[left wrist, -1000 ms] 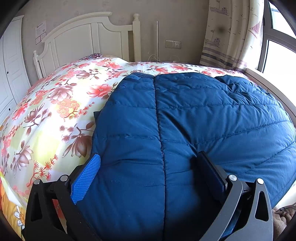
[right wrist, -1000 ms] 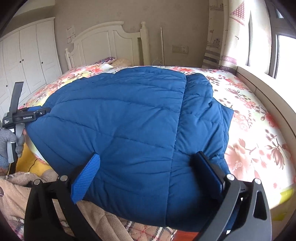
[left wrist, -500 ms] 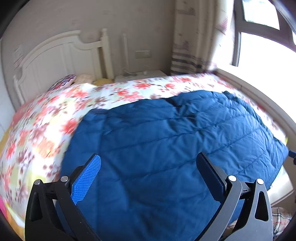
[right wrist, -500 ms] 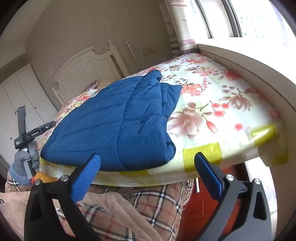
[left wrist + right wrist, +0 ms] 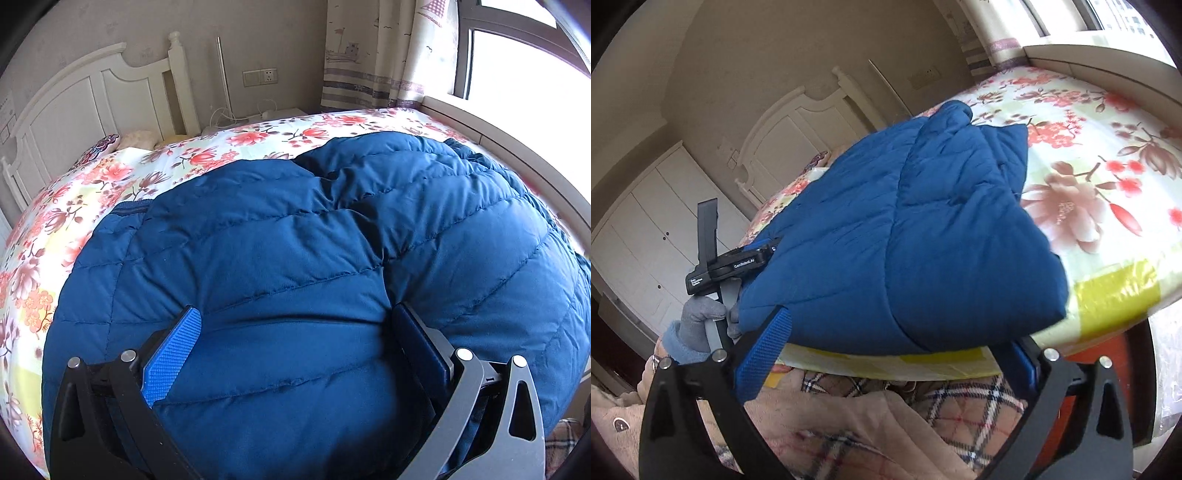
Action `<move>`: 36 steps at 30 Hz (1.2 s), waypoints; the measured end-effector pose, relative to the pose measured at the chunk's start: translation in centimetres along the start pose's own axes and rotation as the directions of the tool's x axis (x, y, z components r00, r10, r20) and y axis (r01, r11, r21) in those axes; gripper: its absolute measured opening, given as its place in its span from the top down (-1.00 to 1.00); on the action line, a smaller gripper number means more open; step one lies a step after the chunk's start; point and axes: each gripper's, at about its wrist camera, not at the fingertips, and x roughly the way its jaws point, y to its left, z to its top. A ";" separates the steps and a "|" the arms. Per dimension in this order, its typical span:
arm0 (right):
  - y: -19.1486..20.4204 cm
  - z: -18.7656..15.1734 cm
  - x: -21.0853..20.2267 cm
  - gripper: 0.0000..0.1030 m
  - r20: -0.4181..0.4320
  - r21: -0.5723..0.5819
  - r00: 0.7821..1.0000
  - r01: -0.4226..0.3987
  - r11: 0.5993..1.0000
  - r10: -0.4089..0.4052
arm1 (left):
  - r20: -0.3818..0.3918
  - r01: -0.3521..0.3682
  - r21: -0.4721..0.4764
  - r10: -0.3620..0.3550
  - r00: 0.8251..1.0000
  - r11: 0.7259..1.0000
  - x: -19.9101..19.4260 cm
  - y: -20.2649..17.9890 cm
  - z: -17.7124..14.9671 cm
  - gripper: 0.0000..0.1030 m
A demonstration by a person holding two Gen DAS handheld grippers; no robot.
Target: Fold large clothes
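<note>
Floral bedsheet (image 5: pixel 110 177) under the blue quilted jacket (image 5: pixel 295 258), which lies folded along the near bed edge.

Left wrist view: my left gripper (image 5: pixel 295 325) is spread wide, its fingers pressed into the jacket's padding with nothing pinched; white headboard (image 5: pixel 92 96) and curtain (image 5: pixel 369 55) behind. Right wrist view: my right gripper (image 5: pixel 897 332) is spread wide at the mattress edge, just below the jacket (image 5: pixel 923 229), holding nothing; my gloved left hand (image 5: pixel 701 321) shows at the jacket's left corner.
</note>
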 end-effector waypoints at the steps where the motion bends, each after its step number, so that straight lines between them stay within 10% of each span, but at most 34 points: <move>1: 0.5 0.6 0.5 -0.96 -0.007 0.014 1.000 0.015 1.000 -0.015 | -0.001 0.000 0.000 0.000 1.000 1.000 0.0 0.0 0.0 -0.91; 7: 1.7 5.5 5.0 -0.92 0.017 0.095 0.995 0.093 0.991 -0.095 | -0.013 -0.005 -0.001 0.005 1.000 1.000 -0.1 0.1 0.0 -0.91; 11: 3.1 6.3 4.9 0.16 0.141 -0.005 0.979 0.148 0.989 -0.146 | -0.111 0.048 -0.034 -0.052 0.992 0.998 -0.4 0.9 1.7 -0.91; 13: 3.4 5.7 4.4 0.22 0.173 -0.036 0.974 0.152 0.988 -0.143 | -0.101 0.097 -0.081 -0.105 0.989 0.992 -1.1 2.2 3.6 -0.91; 24: 6.6 5.1 2.0 0.24 0.253 -0.175 0.954 0.208 0.962 -0.161 | -0.194 -0.111 -0.088 0.092 0.977 0.990 6.8 3.1 9.6 -0.91; 29: 9.9 5.4 1.0 0.24 0.305 -0.265 0.938 0.249 0.932 -0.164 | 0.029 0.038 -0.117 -0.035 0.999 0.992 -3.0 3.3 5.4 -0.91; 33: 14.4 6.0 0.6 0.24 0.363 -0.355 0.923 0.263 0.897 -0.127 | -0.070 0.074 0.062 -0.069 0.995 0.995 -4.6 0.5 -1.9 -0.91; 36: 19.4 6.1 1.3 0.24 0.382 -0.472 0.919 0.281 0.835 -0.094 | -0.004 0.104 0.104 -0.104 0.995 0.989 -7.6 1.6 -6.1 -0.91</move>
